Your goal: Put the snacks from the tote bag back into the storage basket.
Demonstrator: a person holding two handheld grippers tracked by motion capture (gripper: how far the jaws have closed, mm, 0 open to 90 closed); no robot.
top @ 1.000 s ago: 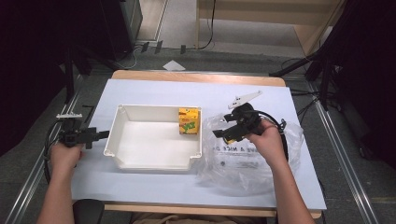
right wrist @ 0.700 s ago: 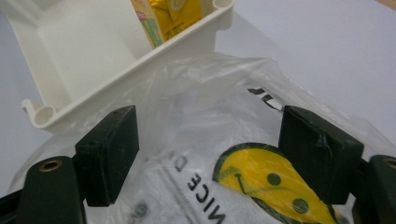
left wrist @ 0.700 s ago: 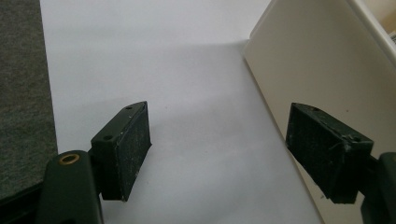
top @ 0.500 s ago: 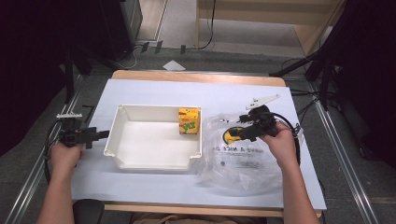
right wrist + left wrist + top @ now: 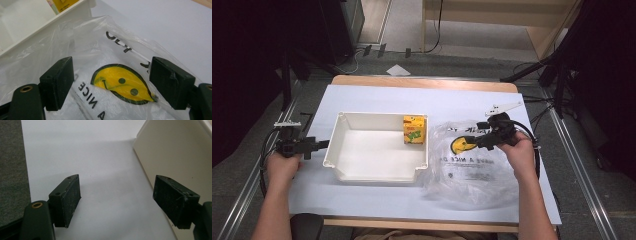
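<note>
A white plastic tray (image 5: 337, 150) sits mid-table with a yellow juice carton (image 5: 414, 129) standing in its far right corner. To its right lies a crumpled clear plastic bag (image 5: 472, 175) printed with a yellow smiley face (image 5: 457, 145). My right gripper (image 5: 472, 140) hovers open just above that smiley, jaws pointing left. In the right gripper view the smiley (image 5: 120, 83) lies between the spread jaws of the right gripper (image 5: 112, 85). My left gripper (image 5: 323, 144) is open beside the tray's left wall (image 5: 175, 152), nothing between its pads (image 5: 68, 200).
White paper (image 5: 377, 100) covers the table, with bare room left of the tray and along the far side. The tray rim (image 5: 37, 32) and carton (image 5: 63, 3) lie just beyond the bag. Dark floor (image 5: 12, 170) borders the table's left edge.
My right gripper has drifted to the right, away from the tray, and now sits over the bag's smiley. The left gripper and the carton have stayed put.
</note>
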